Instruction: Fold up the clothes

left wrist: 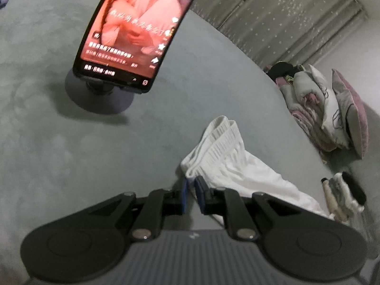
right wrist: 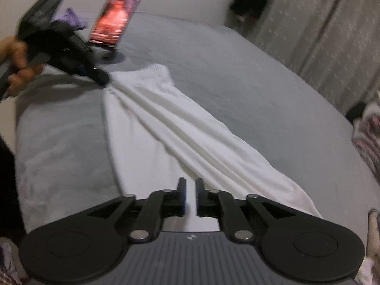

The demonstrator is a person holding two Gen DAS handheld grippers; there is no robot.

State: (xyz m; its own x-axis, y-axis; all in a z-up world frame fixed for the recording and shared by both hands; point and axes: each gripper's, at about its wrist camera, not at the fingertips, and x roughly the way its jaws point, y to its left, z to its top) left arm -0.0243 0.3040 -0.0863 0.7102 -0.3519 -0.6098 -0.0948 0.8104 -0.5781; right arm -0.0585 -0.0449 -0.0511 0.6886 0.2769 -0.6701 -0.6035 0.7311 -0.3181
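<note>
White trousers (right wrist: 166, 128) lie stretched along the grey bed (right wrist: 261, 95). The left tongs (left wrist: 190, 190) are nearly closed, pinching the waistband corner. The right tongs (right wrist: 190, 196) are narrowly parted over the hem end; whether they grip cloth I cannot tell.

Open grey bedsheet (right wrist: 249, 90) around white trousers (right wrist: 166, 128); propped phone (left wrist: 133, 30) ahead, pillows (left wrist: 332, 116) at right.

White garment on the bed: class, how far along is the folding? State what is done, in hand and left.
Done: the white garment lies stretched lengthwise on the bed. In hand: the left gripper pinches its waistband end; the right gripper sits at the other end, grip unclear. Left: no cross fold shows yet.
</note>
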